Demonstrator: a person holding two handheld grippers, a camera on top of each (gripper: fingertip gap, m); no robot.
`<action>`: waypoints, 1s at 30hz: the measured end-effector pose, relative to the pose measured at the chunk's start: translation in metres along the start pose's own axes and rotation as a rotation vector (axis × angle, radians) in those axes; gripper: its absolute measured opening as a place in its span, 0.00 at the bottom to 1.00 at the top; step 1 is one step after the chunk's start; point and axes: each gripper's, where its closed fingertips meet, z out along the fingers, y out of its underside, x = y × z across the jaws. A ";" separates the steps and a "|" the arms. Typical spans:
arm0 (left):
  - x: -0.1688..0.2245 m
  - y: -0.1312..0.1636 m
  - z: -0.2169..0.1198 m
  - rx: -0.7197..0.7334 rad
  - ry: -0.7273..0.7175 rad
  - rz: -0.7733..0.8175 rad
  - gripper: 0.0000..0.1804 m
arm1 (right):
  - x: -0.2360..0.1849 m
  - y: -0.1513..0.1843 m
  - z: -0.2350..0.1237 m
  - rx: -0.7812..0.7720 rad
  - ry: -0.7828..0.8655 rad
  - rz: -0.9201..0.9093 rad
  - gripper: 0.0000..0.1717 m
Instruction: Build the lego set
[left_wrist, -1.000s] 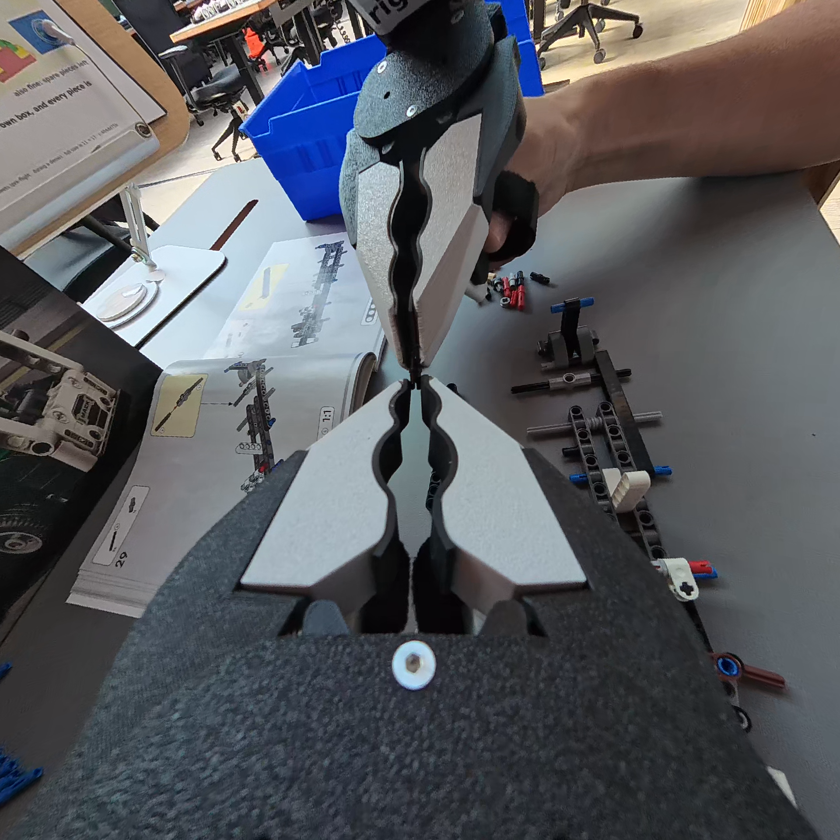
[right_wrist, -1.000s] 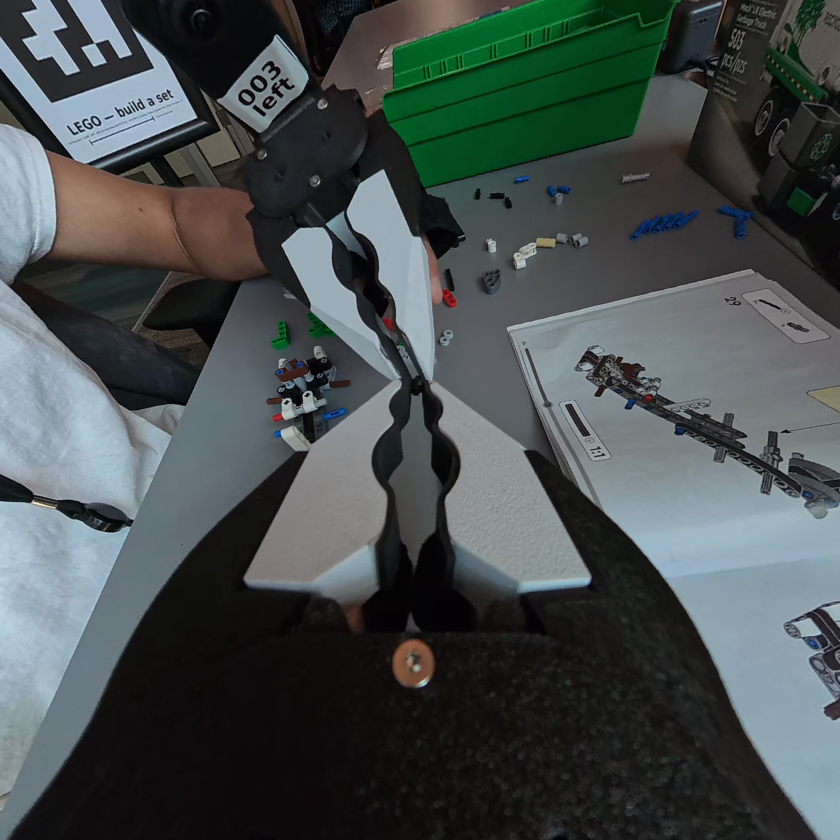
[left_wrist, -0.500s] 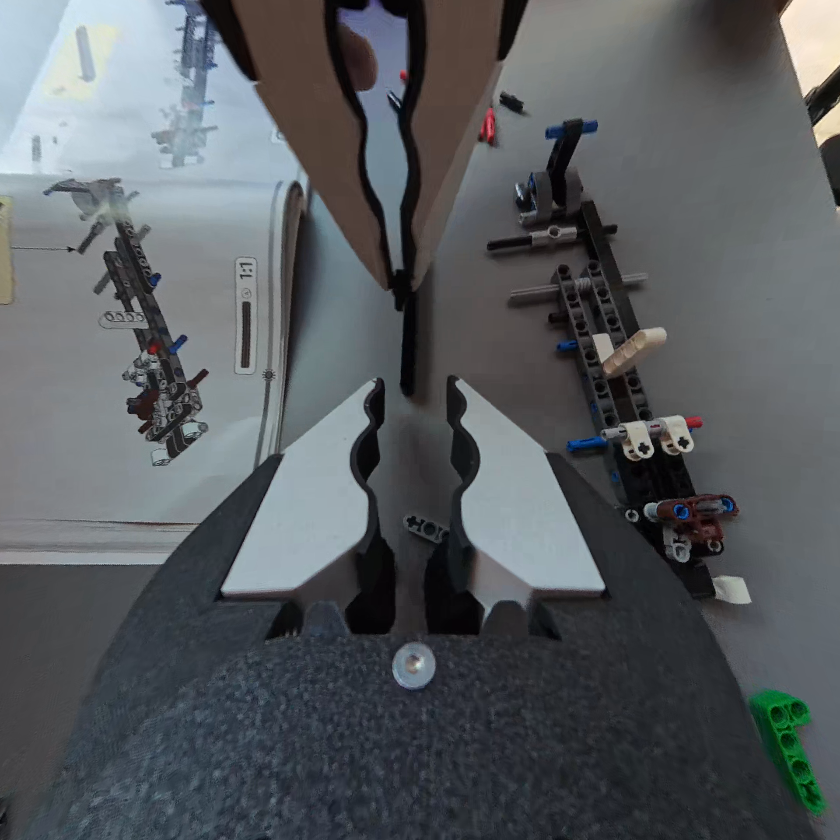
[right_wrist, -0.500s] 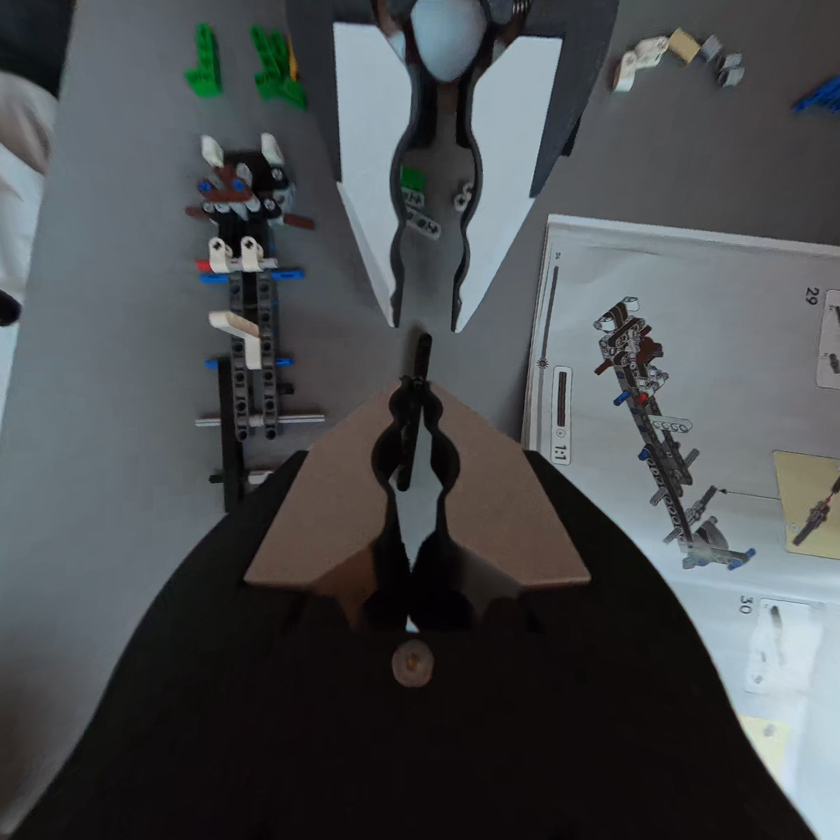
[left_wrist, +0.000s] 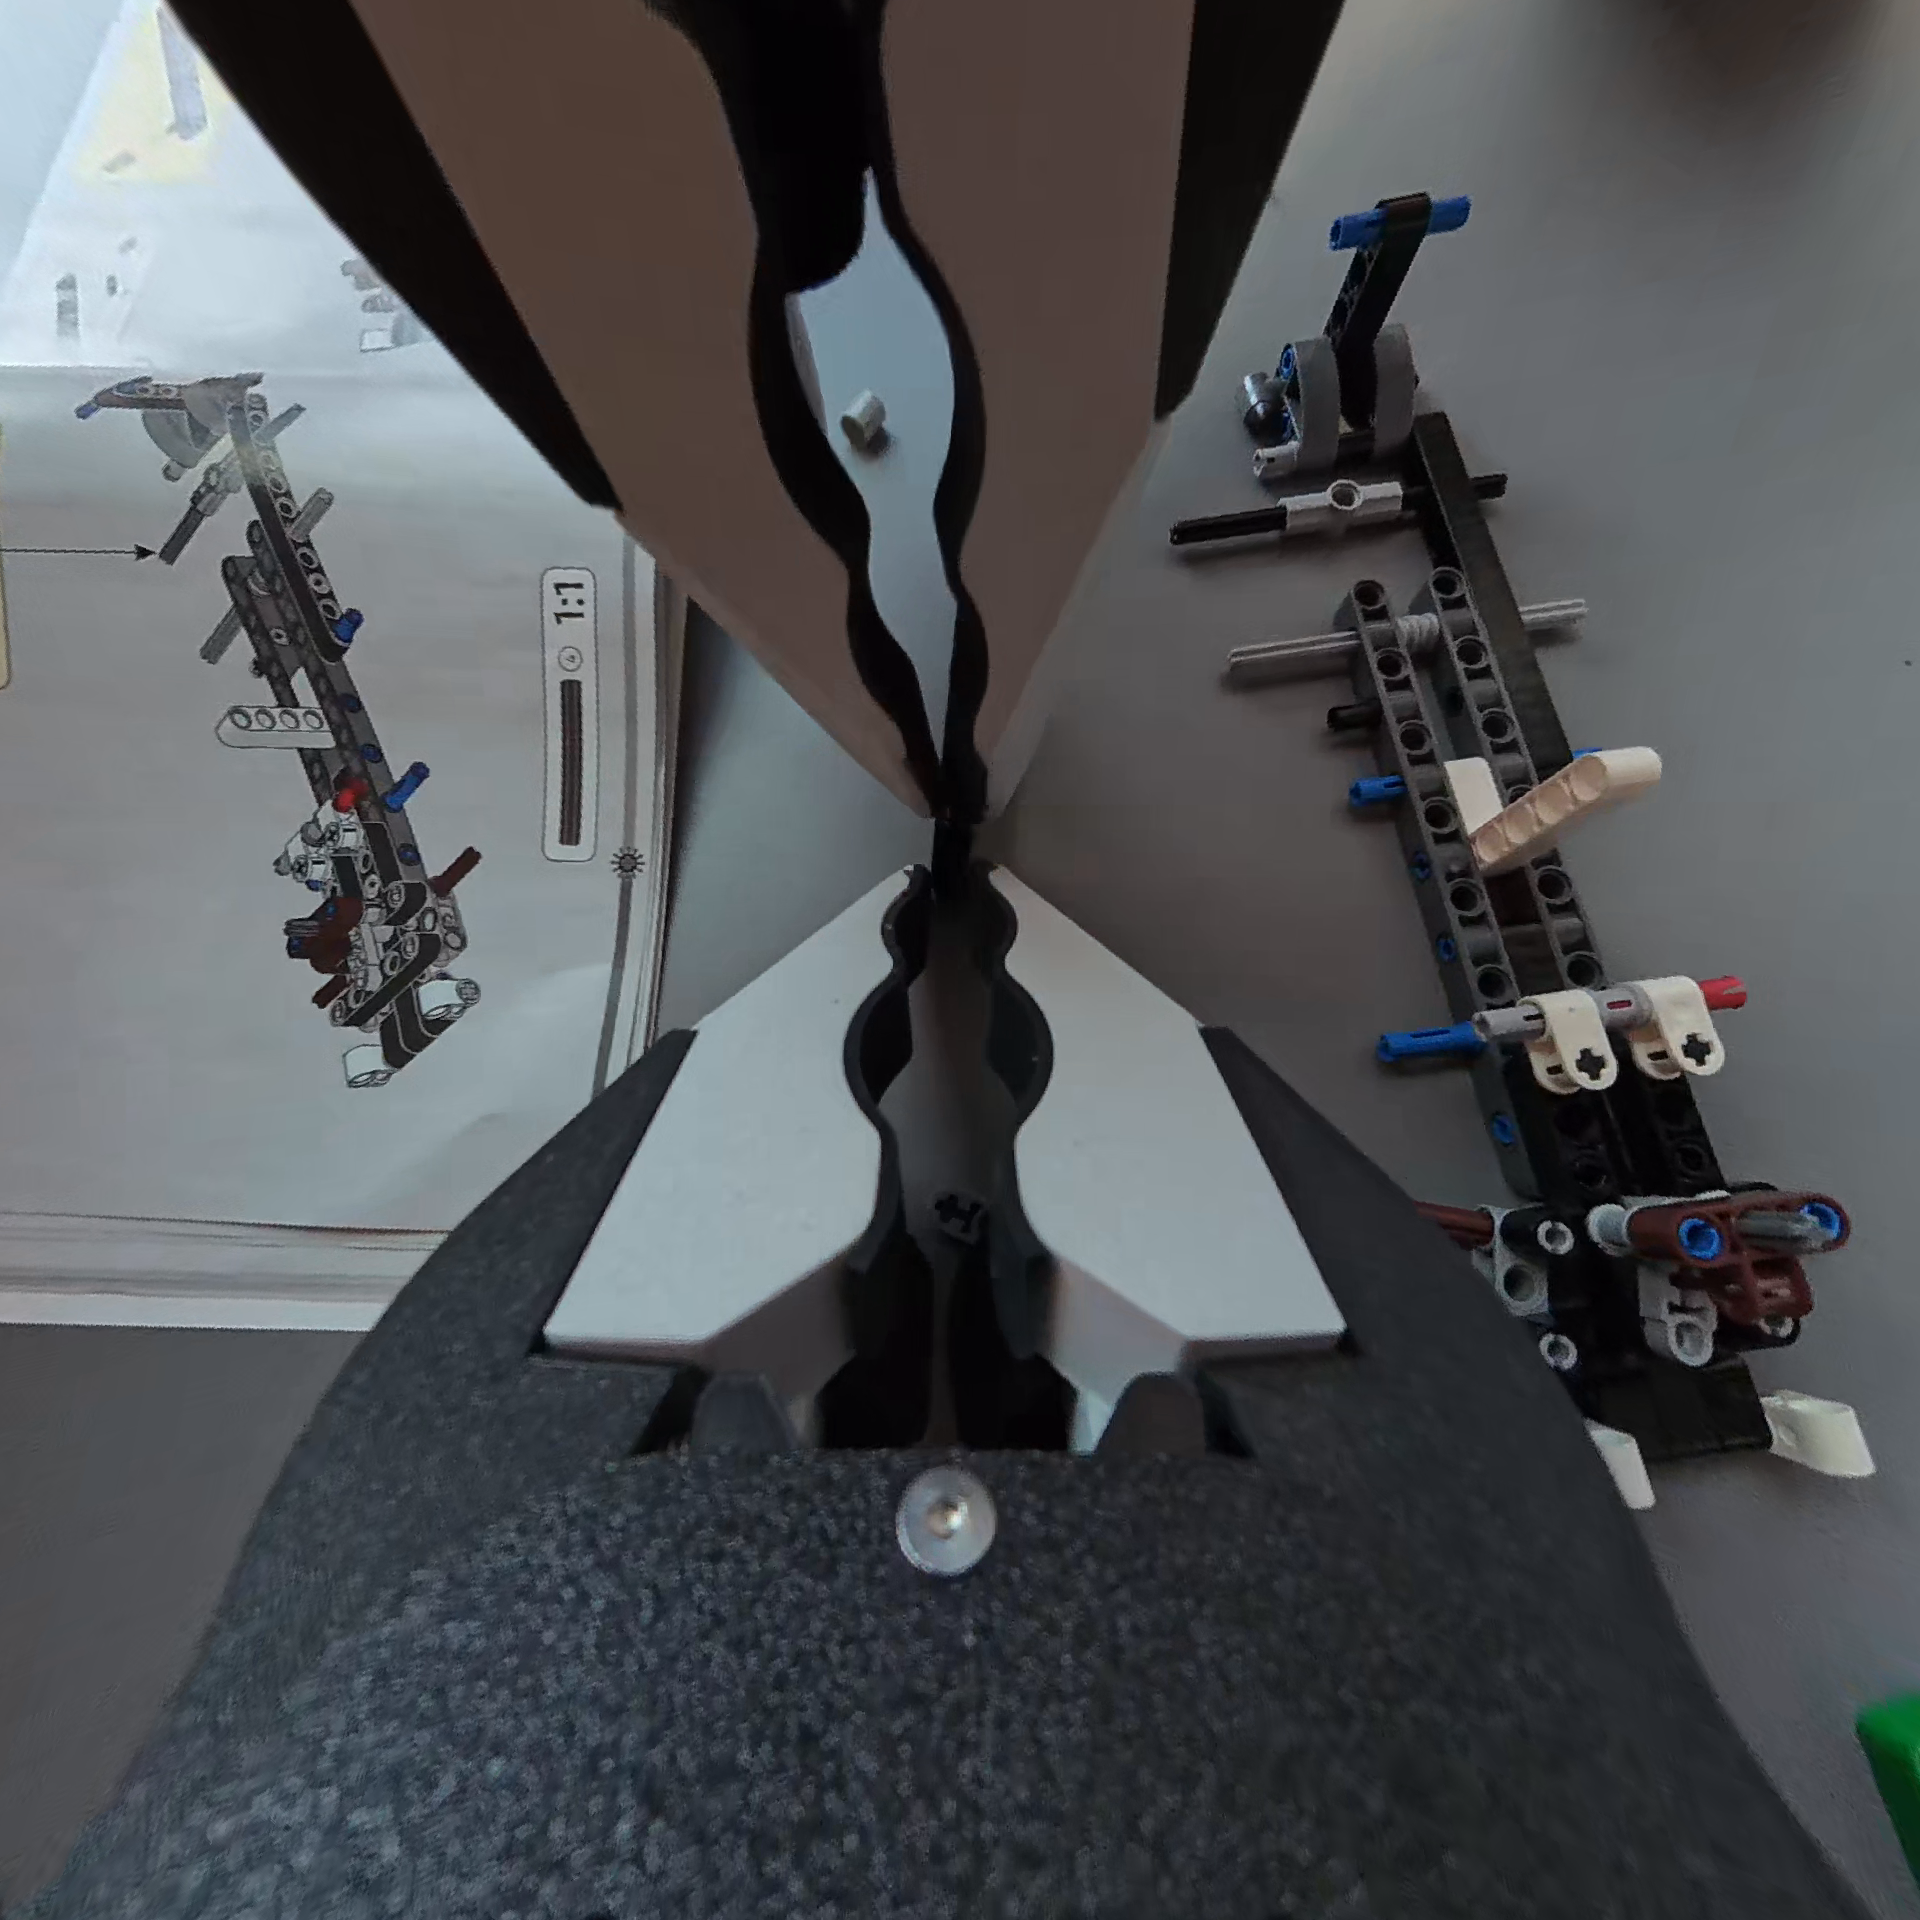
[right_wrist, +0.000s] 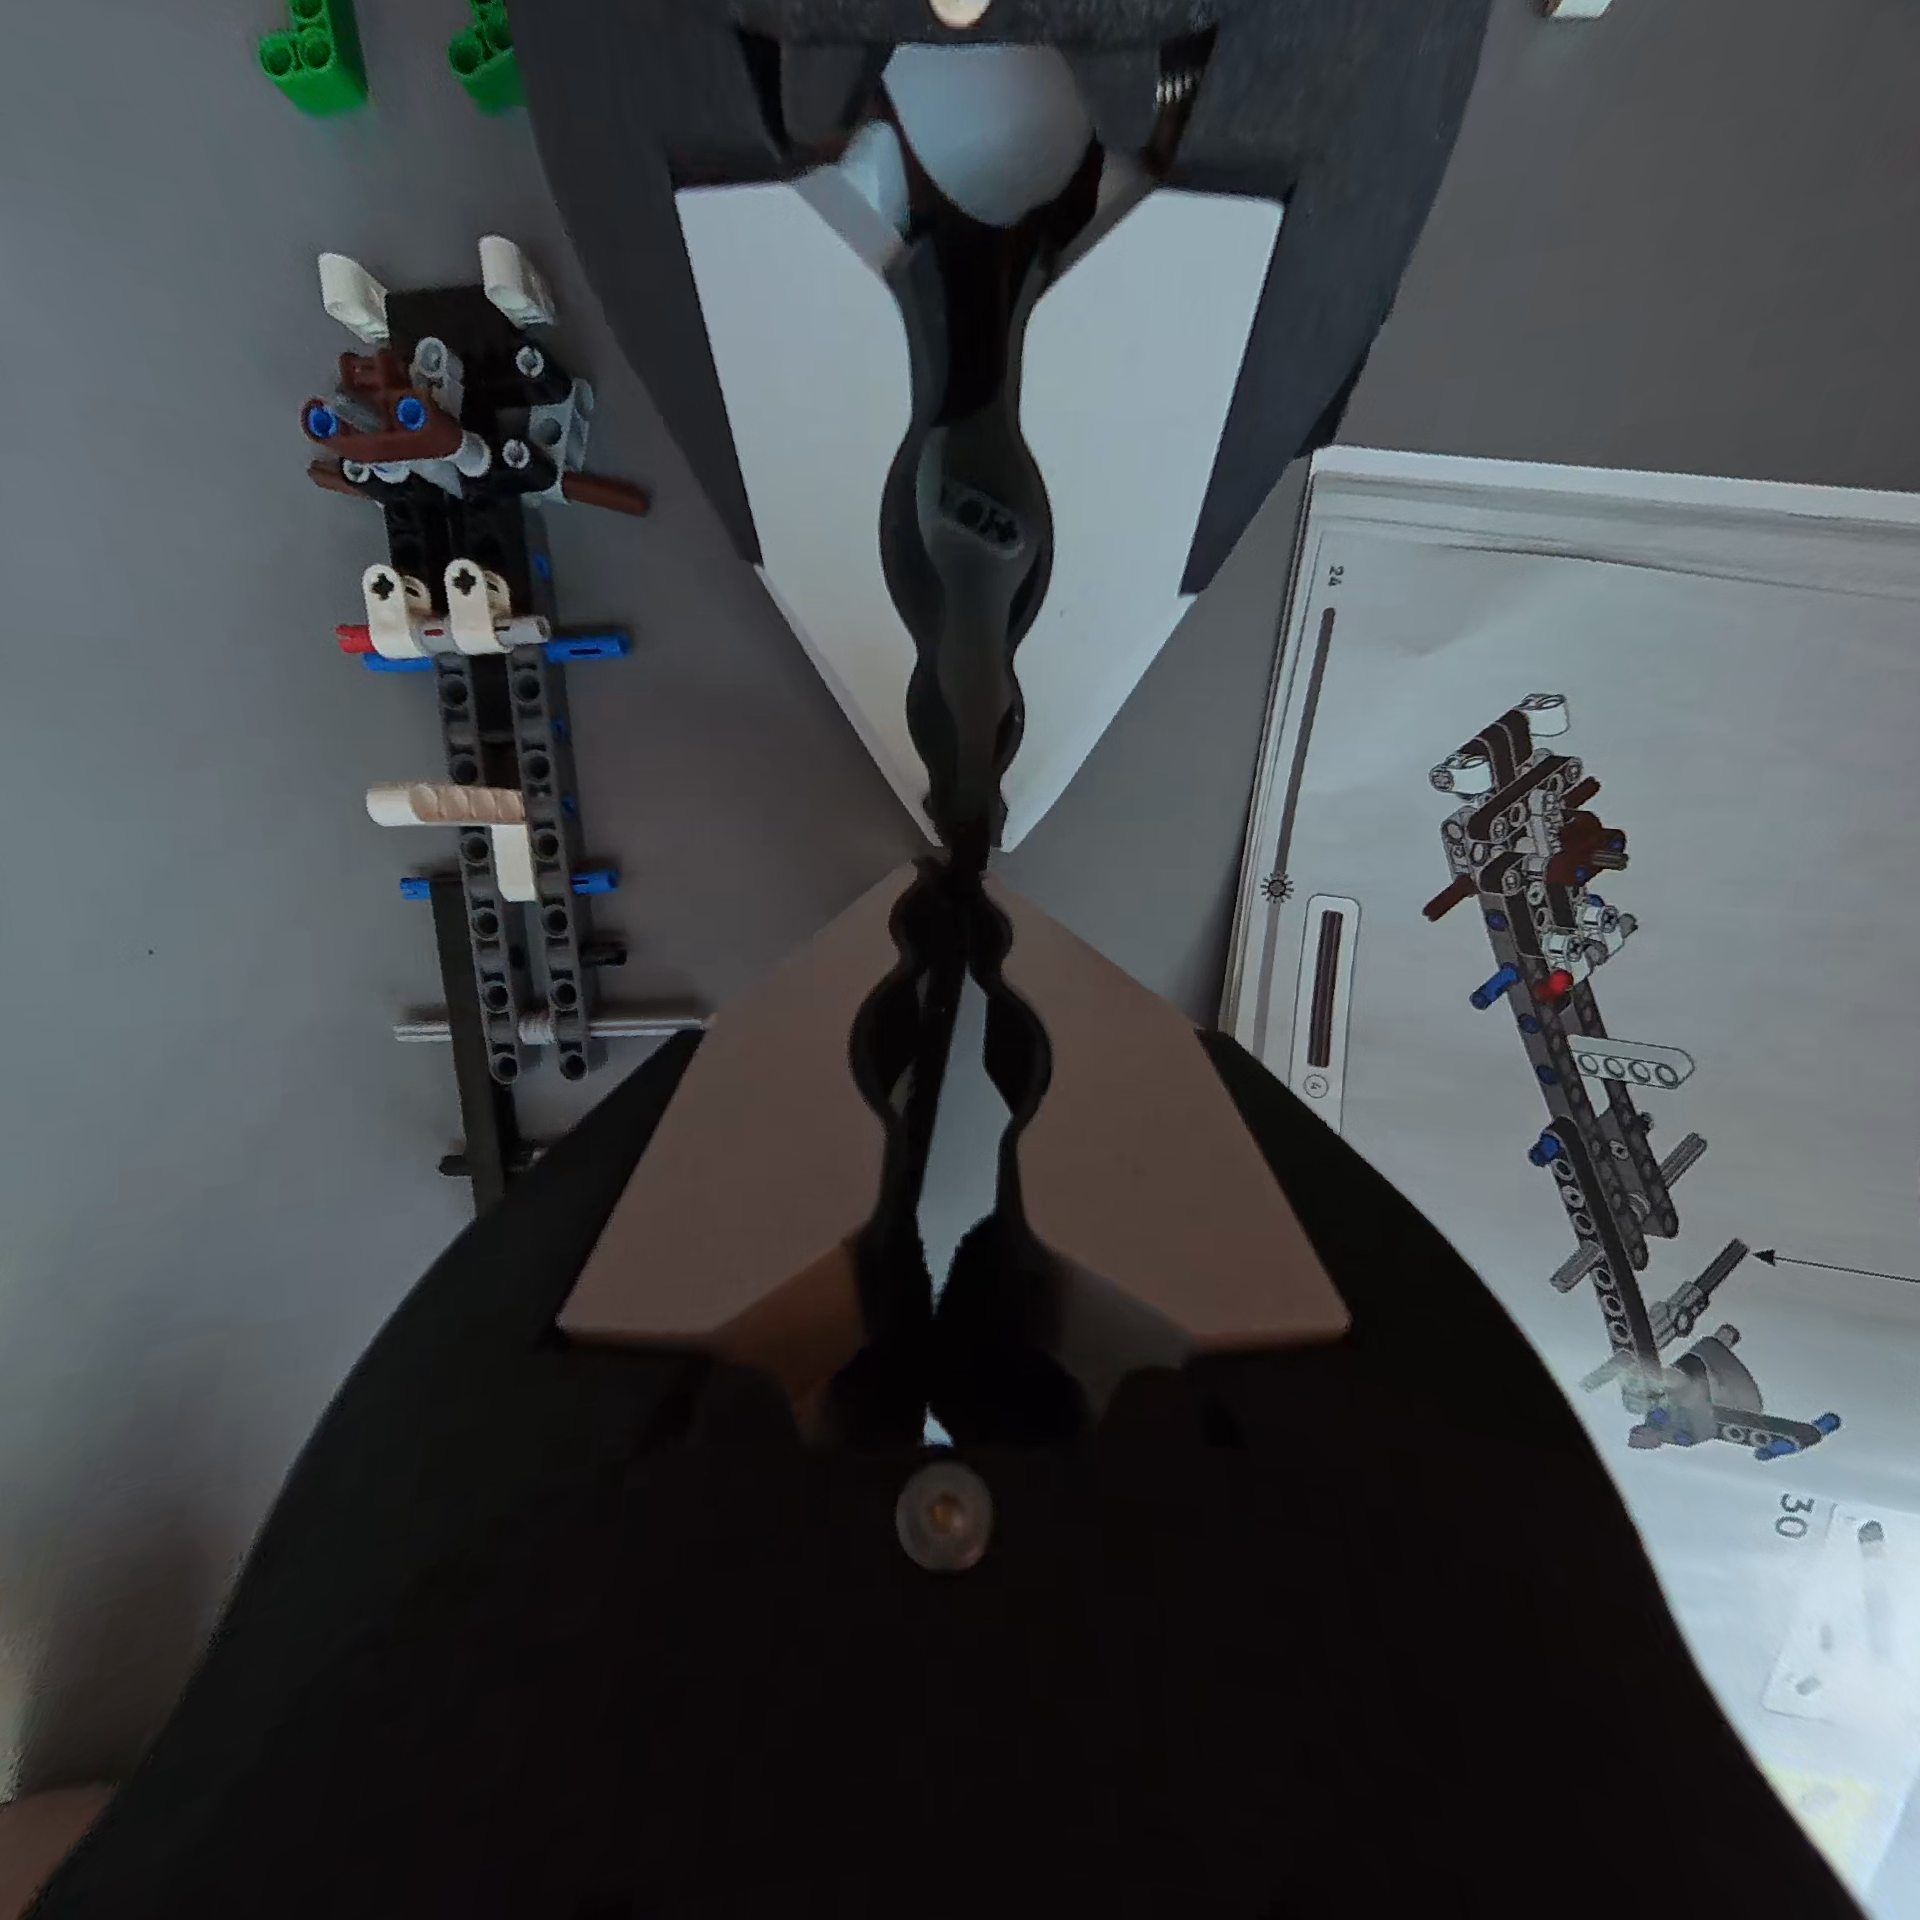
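My right gripper (right_wrist: 948, 883) is shut on a thin black axle (right_wrist: 935, 1018) that runs along its jaws and pokes out past the tips. My left gripper (left_wrist: 951, 883) faces it tip to tip above the grey table. Its tips are closed on the axle's (left_wrist: 951, 847) free end. The right gripper (left_wrist: 951, 805) comes in from the top of the left wrist view, and the left gripper (right_wrist: 961, 831) from the top of the right wrist view. A small dark grey piece (right_wrist: 977, 514) lies on the table under the left jaws.
A long grey and black beam assembly (left_wrist: 1475, 831) with blue pins and white connectors lies beside the grippers; it also shows in the right wrist view (right_wrist: 509, 790). An open instruction booklet (left_wrist: 312, 727) lies on the other side. A small grey bush (left_wrist: 864, 421) and green pieces (right_wrist: 312, 52) lie nearby.
Both grippers have turned down towards the table. Half a second ago my left gripper stood open a little short of the axle; it has moved onto the axle's end and closed. The right gripper kept its hold.
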 end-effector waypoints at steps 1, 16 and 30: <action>0.000 0.000 0.001 -0.001 -0.002 -0.004 0.03 | 0.001 0.001 0.001 -0.022 0.001 0.013 0.00; -0.001 -0.001 0.001 0.001 -0.007 -0.012 0.03 | 0.001 0.004 -0.001 -0.143 0.006 0.113 0.01; -0.007 -0.002 0.002 -0.002 -0.075 -0.039 0.03 | 0.010 0.006 -0.001 -0.118 0.046 0.166 0.01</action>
